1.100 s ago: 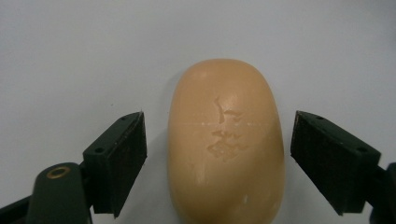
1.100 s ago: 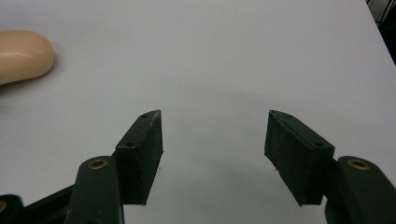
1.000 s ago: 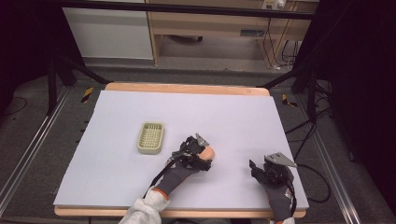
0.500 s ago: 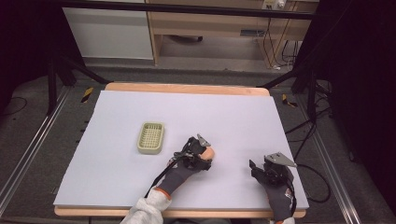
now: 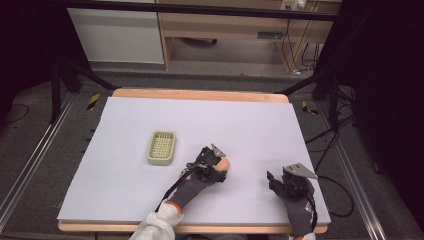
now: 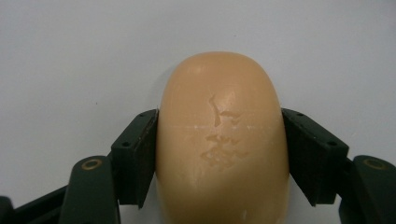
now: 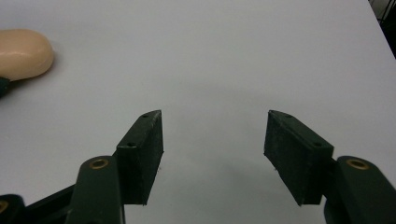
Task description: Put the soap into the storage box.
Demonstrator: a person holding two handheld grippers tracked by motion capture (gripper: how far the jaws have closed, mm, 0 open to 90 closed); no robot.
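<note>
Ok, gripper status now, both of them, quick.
Left gripper: shut on the soap bar, one jaw pressed on each side.
Right gripper: open, nothing between its jaws, above the bare table.

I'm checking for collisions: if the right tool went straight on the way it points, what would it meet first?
Nothing, it seems: ahead of the open right tool lies bare white table. The soap bar sits off to its left, outside that line.

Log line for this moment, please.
left gripper: shut on soap bar | right gripper: open, empty | soap dish: empty
</note>
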